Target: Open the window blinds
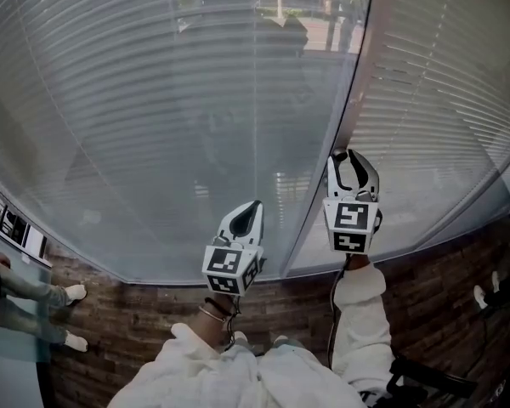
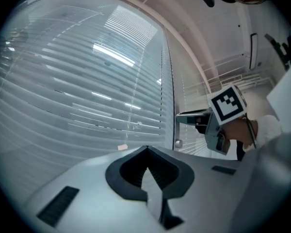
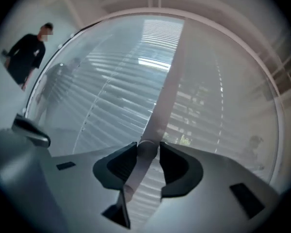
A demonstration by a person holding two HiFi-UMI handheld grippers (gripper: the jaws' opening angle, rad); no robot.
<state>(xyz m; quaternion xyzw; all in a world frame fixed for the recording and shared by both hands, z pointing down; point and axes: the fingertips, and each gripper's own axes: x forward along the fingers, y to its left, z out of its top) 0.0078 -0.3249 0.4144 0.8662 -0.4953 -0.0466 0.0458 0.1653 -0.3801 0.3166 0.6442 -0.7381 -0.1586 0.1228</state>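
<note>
The window blinds (image 1: 178,117) hang with their slats shut behind glass, and a second panel (image 1: 433,117) lies to the right of a grey upright frame (image 1: 344,117). A small round knob (image 3: 147,149) sits on that frame and also shows in the left gripper view (image 2: 178,143). My right gripper (image 1: 348,155) is at the frame, its jaws (image 3: 147,148) closed on either side of the knob. Lower left, my left gripper (image 1: 255,205) stays clear of the glass, shut with nothing in it (image 2: 146,152).
Below the window runs a dark brick-patterned surface (image 1: 153,313). A person in dark clothes (image 3: 26,57) stands to the left, with someone's legs and white shoes (image 1: 34,300) at the left edge. Dark equipment (image 1: 429,379) lies at the bottom right.
</note>
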